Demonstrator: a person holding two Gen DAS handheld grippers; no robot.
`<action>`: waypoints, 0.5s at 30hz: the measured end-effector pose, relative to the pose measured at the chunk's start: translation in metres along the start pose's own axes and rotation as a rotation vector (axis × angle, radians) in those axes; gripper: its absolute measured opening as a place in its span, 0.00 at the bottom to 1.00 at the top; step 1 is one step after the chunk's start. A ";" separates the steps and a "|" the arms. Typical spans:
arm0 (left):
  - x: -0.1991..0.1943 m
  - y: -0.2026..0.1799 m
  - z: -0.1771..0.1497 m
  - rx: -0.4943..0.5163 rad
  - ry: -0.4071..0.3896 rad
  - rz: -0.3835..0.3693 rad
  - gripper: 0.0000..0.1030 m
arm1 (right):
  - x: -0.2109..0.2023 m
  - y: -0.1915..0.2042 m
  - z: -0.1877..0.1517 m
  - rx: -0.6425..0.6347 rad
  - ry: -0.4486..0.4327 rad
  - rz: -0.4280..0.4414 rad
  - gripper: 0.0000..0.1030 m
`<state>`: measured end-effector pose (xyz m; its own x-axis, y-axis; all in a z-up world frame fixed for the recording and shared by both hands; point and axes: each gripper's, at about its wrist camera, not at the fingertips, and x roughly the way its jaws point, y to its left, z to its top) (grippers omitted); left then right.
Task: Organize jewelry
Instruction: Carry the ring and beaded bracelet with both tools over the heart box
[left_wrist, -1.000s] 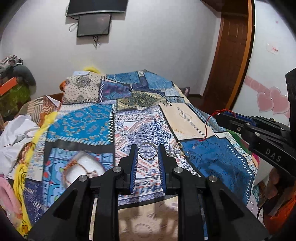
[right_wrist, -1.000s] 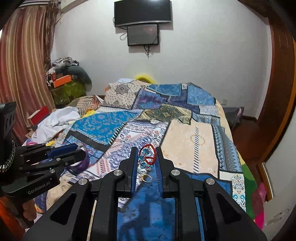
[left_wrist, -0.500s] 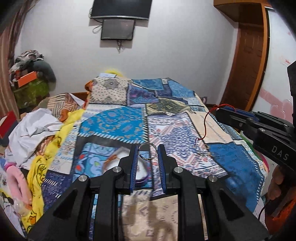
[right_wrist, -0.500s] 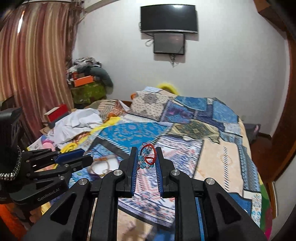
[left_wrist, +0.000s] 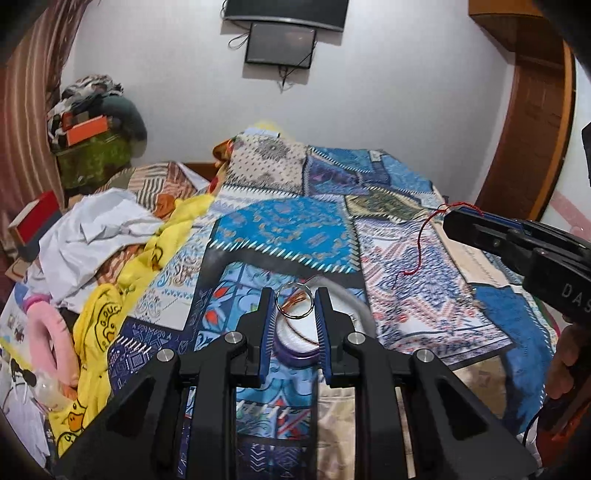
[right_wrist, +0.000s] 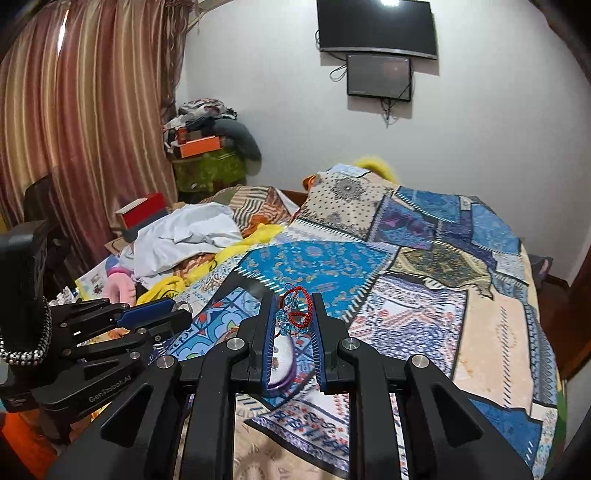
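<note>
My left gripper (left_wrist: 294, 295) is shut on a thin silver ring bangle (left_wrist: 294, 316), held upright between its blue pads. Right under it a white dish with a purple rim (left_wrist: 295, 356) lies on the patchwork bedspread (left_wrist: 295, 232), with thin orange-brown bangles in it. My right gripper (right_wrist: 293, 299) is shut on a red cord bracelet with blue beads (right_wrist: 293, 314), above the same dish (right_wrist: 282, 363). In the left wrist view the right gripper (left_wrist: 452, 221) comes in from the right with a red thread (left_wrist: 421, 240) hanging from it. The left gripper (right_wrist: 181, 312) shows at the left of the right wrist view.
Crumpled white cloth (left_wrist: 92, 229), a yellow printed cloth (left_wrist: 107, 317) and a pink ring-shaped toy (left_wrist: 48, 332) pile up on the bed's left side. A red box (left_wrist: 37, 218) stands behind them. A wooden door (left_wrist: 532, 129) is at the right, a curtain (right_wrist: 74, 129) at the left.
Both grippers have swung left across the bed, each keeping its piece. The white dish has come from the lower left to directly under the left fingertips.
</note>
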<state>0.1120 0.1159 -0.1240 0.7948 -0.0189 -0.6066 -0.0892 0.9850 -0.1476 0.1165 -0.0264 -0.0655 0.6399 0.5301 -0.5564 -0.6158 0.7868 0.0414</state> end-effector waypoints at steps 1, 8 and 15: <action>0.004 0.002 -0.001 -0.004 0.007 0.001 0.20 | 0.004 0.001 0.000 0.001 0.008 0.008 0.16; 0.029 0.008 -0.010 -0.008 0.060 -0.018 0.20 | 0.037 0.006 -0.006 0.007 0.076 0.057 0.16; 0.048 0.005 -0.014 0.000 0.093 -0.045 0.20 | 0.068 0.007 -0.010 0.032 0.148 0.110 0.16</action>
<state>0.1414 0.1170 -0.1651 0.7390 -0.0789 -0.6690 -0.0547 0.9828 -0.1763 0.1510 0.0123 -0.1114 0.4934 0.5626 -0.6634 -0.6615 0.7379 0.1337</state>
